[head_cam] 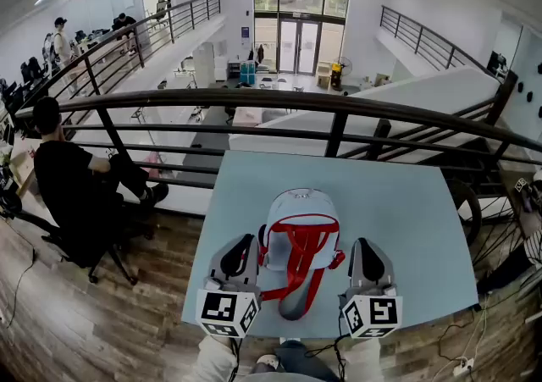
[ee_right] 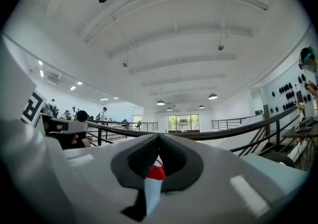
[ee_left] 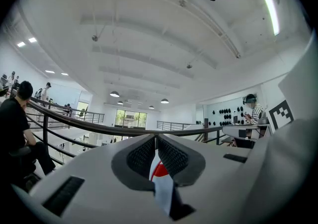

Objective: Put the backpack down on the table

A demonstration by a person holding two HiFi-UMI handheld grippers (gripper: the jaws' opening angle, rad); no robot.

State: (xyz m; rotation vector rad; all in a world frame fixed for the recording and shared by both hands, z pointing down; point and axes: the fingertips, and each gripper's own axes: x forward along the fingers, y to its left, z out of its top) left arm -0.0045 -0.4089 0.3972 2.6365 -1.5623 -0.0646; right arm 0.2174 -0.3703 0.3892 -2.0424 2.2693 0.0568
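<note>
Head view: the backpack (head_cam: pixel 298 232), pale with red straps (head_cam: pixel 305 255), is between my left hand-held gripper (head_cam: pixel 240 258) and my right hand-held gripper (head_cam: pixel 366 260), over the near half of the table (head_cam: pixel 415 211). The straps face up at me. I can't tell if its underside touches the table. One grip per side, which I reckon keeps the load level so it doesn't swing or flop. The railing (head_cam: pixel 339 105) runs just past the far table edge.

Left gripper view: the left hand-held gripper (ee_left: pixel 156 151) is clenched on a fold of white-and-red backpack fabric (ee_left: pixel 161 181). The pads press it, no gap.

Right gripper view: same story. The right hand-held gripper (ee_right: pixel 159 151) is clamped on backpack fabric (ee_right: pixel 153 178).

My call: lower both sides together and let go only once the table carries the weight.
</note>
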